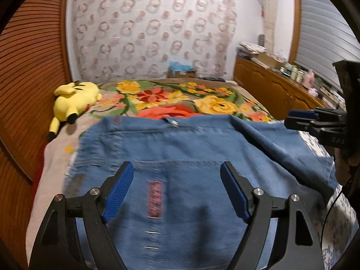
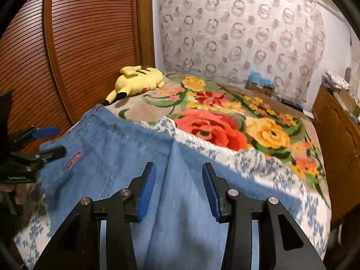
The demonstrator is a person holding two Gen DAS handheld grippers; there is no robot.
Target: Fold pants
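Note:
Blue denim pants lie spread on the bed, back side up, with a pink label on a back pocket. My left gripper is open and empty, just above the pocket area. My right gripper is open and empty above a lengthwise crease in the pants. In the left wrist view the right gripper shows at the right edge, beyond the pants. In the right wrist view the left gripper shows at the left, over the waistband end.
A floral blanket covers the far bed, with a blue-and-white sheet under the pants. A yellow plush toy lies at far left. A slatted wooden door stands left, and a cluttered wooden dresser right.

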